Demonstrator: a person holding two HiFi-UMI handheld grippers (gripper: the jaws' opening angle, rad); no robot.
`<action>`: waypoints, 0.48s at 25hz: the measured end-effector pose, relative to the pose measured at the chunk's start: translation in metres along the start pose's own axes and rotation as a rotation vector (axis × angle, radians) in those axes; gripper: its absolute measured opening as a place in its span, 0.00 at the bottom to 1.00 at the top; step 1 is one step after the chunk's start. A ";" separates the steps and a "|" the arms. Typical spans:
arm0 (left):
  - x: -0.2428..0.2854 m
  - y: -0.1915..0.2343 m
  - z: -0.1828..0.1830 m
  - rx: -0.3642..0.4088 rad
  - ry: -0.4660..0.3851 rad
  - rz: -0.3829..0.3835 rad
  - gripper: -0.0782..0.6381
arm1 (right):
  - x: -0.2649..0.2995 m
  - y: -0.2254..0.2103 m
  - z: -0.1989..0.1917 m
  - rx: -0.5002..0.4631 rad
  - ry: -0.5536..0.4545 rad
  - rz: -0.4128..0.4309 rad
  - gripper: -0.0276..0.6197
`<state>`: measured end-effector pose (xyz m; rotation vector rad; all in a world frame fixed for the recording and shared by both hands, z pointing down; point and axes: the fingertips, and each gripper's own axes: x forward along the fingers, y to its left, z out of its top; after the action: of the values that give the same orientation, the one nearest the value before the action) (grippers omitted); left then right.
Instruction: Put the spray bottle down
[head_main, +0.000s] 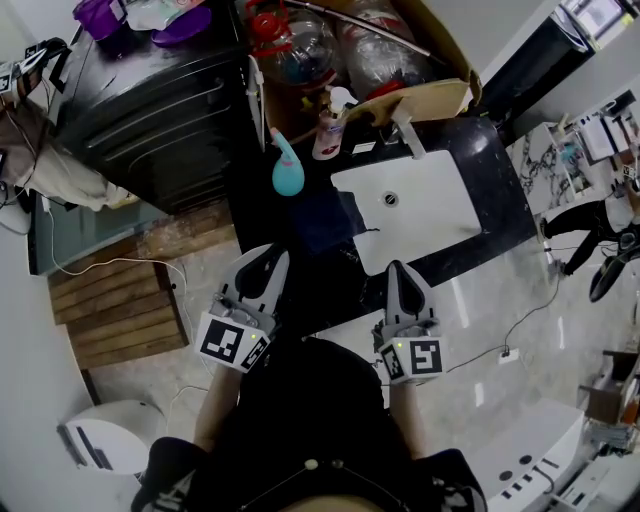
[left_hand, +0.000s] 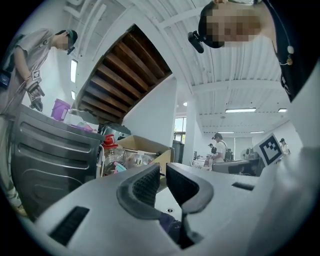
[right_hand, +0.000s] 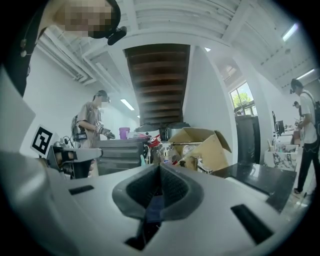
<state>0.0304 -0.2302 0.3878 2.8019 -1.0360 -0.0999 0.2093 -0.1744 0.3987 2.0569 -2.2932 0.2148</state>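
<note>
The white spray bottle with a pink label stands upright on the black countertop, behind the white sink and beside the cardboard box. A teal bottle with a pointed nozzle stands to its left. A dark blue cloth lies at the sink's left edge. My left gripper hovers at the counter's front edge, open by a narrow gap with nothing in it. My right gripper is shut and empty, just in front of the sink. Neither touches the spray bottle.
An open cardboard box with large plastic bottles sits behind the sink, next to the faucet. A black cabinet stands at the left. On the floor are a wooden mat and a white toilet. Other people stand further back.
</note>
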 end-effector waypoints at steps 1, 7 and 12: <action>-0.001 0.000 0.000 0.000 0.001 0.002 0.17 | 0.001 0.000 0.000 0.002 0.001 -0.002 0.05; -0.003 0.004 0.000 -0.003 0.002 0.011 0.17 | 0.004 0.001 -0.001 -0.012 0.015 -0.003 0.05; -0.004 0.007 0.000 -0.018 0.000 0.022 0.17 | 0.003 0.002 -0.001 -0.029 0.022 -0.002 0.05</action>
<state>0.0228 -0.2322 0.3891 2.7744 -1.0600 -0.1065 0.2065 -0.1773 0.4000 2.0322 -2.2681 0.2015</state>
